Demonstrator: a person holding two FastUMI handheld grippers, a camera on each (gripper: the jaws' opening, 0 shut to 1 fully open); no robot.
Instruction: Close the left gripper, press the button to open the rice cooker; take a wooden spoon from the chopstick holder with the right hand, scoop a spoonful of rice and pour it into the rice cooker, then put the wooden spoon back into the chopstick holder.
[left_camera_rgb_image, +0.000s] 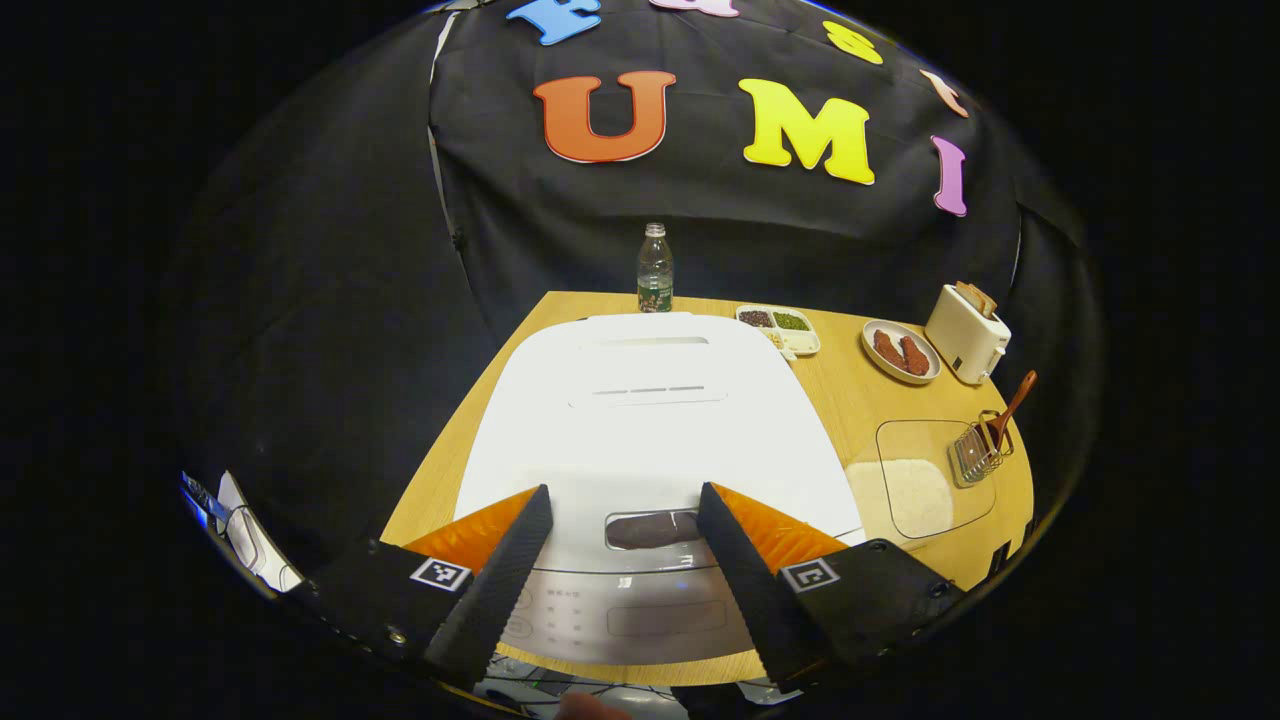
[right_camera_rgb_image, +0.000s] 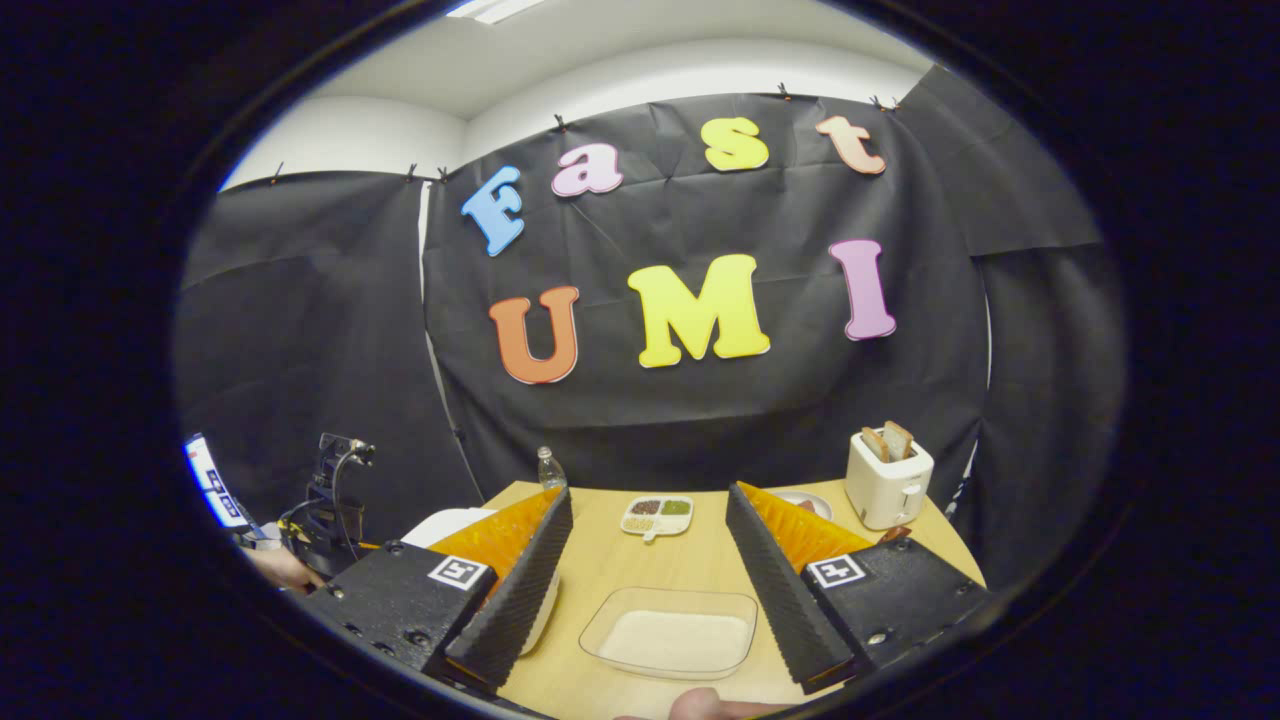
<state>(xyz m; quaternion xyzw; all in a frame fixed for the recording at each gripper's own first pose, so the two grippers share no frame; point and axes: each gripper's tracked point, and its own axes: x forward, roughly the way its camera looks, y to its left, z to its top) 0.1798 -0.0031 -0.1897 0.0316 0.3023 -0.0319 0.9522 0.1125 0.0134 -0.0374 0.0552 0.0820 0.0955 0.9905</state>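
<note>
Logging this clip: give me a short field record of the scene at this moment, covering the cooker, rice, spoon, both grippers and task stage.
cooker: white rice cooker, lid down, dark oval button at its front edge
rice: clear shallow rectangular dish of white rice on the wooden table
spoon: brown wooden spoon standing in the wire chopstick holder
left gripper: open, fingers either side of the button
right gripper: open, above the rice dish, holding nothing
stage: button not yet pressed

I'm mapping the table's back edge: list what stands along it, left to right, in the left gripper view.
Water bottle → divided snack tray → plate of sausages → white toaster.
</note>
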